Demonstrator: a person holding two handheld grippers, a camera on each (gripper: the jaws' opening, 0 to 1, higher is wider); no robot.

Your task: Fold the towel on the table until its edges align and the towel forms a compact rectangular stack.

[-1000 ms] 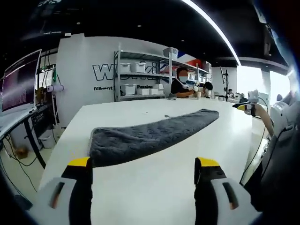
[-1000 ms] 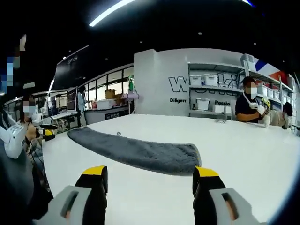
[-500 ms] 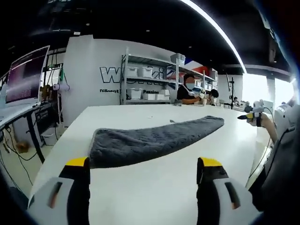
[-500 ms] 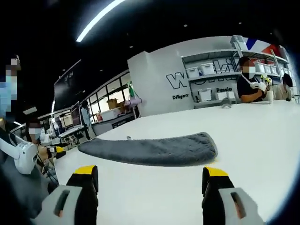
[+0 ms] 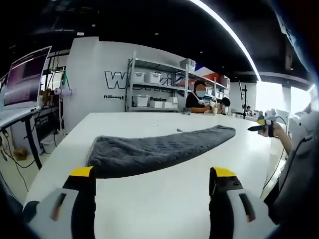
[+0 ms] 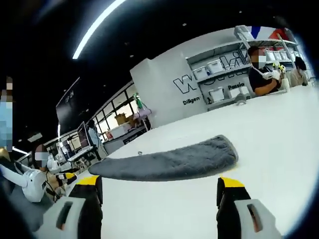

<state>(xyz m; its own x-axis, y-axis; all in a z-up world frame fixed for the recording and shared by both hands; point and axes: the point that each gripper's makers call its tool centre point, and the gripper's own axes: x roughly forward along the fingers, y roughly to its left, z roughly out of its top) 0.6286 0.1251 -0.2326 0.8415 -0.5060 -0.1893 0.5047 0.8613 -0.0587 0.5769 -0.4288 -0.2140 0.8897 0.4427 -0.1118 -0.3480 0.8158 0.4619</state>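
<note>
Long dark grey plush towel (image 5: pixel 149 152) lies flat on the broad white table (image 5: pixel 164 199), folded into a narrow band. In the left gripper view it runs from a wide rounded end near the left jaw away to a tapering end far right. In the right gripper view the same towel (image 6: pixel 172 163) stretches across the middle of the tabletop (image 6: pixel 279 144), rounded end at right, thin end at left.

Left gripper (image 5: pixel 152 174): yellow-tipped black jaws spread wide apart, nothing between them, hanging over bare table just short of the towel's near edge. Not touching the cloth.

Right gripper (image 6: pixel 159 183): yellow-tipped jaws likewise wide apart and empty, short of the towel's long edge, clear of the fabric. This view is rolled, so the table slopes up to the right.

At the right of the left gripper view, a hand holding another yellow-tipped gripper (image 5: pixel 264 124) beyond the table edge.

Background: white wall with dark lettering (image 5: pixel 117 79), metal shelving with white storage bins (image 5: pixel 149 89), a person in a dark top (image 5: pixel 193 100) at the far end of the table, a monitor (image 5: pixel 25 74) at left.
</note>
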